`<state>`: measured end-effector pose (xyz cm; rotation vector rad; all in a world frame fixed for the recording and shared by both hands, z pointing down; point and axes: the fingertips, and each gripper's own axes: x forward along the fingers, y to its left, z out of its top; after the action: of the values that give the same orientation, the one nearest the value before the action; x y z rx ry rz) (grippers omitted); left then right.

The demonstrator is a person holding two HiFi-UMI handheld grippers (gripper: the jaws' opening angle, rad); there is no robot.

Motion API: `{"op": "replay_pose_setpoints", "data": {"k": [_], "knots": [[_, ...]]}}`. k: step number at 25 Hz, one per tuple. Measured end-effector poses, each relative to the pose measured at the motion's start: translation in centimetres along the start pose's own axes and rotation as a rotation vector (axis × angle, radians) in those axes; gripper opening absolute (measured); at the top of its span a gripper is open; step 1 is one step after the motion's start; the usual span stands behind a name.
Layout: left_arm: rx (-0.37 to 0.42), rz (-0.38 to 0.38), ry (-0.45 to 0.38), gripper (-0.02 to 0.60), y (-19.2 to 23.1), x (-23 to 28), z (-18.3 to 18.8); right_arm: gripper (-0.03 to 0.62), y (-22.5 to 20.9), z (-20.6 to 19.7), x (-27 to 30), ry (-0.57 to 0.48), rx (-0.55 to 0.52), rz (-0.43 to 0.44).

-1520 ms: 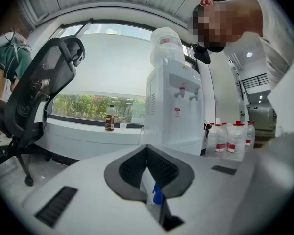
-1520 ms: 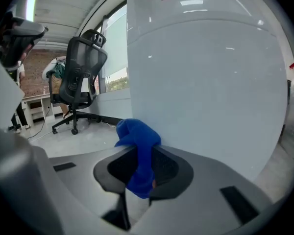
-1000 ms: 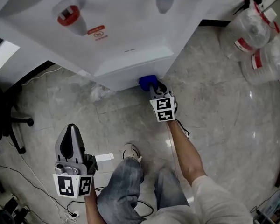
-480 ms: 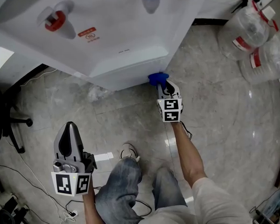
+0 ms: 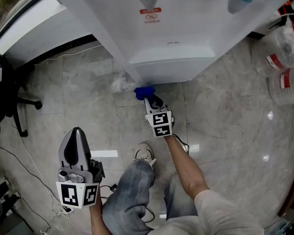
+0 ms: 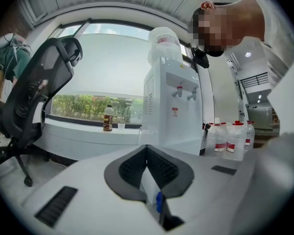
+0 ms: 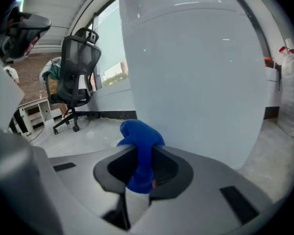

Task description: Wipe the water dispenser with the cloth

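Pinching bunched blue cloth [image 7: 138,148], right gripper [image 7: 139,173] beside smooth dispenser [image 5: 186,33].

A tall white plastic water dispenser [image 5: 176,38] stands on the grey marble floor [image 5: 235,131]. A crumpled blue cloth [image 5: 142,92] sits against one bottom corner of it, seemingly pinched at the tip of the right gripper [image 5: 148,99]. The left gripper [image 5: 75,143] hangs well apart, low beside the person's jeans-clad leg [image 5: 130,190].
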<state>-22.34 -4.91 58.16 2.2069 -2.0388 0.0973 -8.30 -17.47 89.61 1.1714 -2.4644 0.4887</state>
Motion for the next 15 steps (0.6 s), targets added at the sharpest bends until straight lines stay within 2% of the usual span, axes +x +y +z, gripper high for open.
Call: {"op": "replay_pose_setpoints", "data": {"k": [3,7,10,15], "knots": [[-0.006,0.028,0.002,0.011,1.4,-1.0,-0.2,0.08,2.9,0.2,1.9,0.003,-0.017,0.046],[-0.01,0.047,0.005,0.011,2.5,-1.4,-0.5,0.08,3.3,0.7,3.5,-0.001,-0.038,0.052],[-0.015,0.033,0.01,0.011,2.4,-1.0,-0.8,0.08,1.8,0.6,4.3,0.014,-0.066,0.032],[-0.011,-0.018,0.01,0.011,0.6,1.2,-1.2,0.08,-3.2,0.8,3.4,0.025,-0.097,-0.037]]}}
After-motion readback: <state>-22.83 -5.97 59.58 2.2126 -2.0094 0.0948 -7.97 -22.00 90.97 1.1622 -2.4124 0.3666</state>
